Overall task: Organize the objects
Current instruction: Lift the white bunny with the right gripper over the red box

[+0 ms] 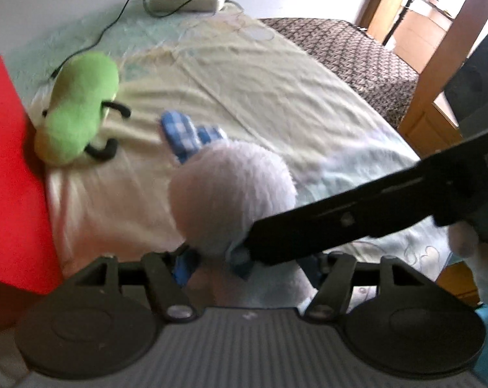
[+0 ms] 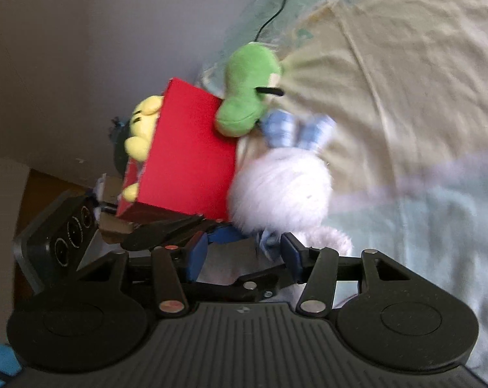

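Rumpled bed sheet [image 1: 260, 97] bears a red box [image 2: 185, 158] already holding a yellow plush [image 2: 142, 126]; the green plush [image 1: 79, 110] lies outside. Both the left gripper [image 1: 244, 258] and the right gripper [image 2: 244, 252] meet at the white bunny [image 1: 231, 194], but whether either is clamped I cannot tell.

Left gripper [image 1: 249, 268]: we hold it low and level, pointing forward. Its fingers are mostly hidden behind the white soft toy [image 2: 282, 187], so we cannot tell how its jaws stand.
Left finger pad [image 1: 182, 268]: a strip of blue shows beside the toy.
Right gripper [image 2: 244, 253]: we bring it in from the right, crossing in front of the left one, its tip against the toy.
Right jaws: partly spread, with the toy filling the gap and touching both blue pads [image 2: 197, 255].
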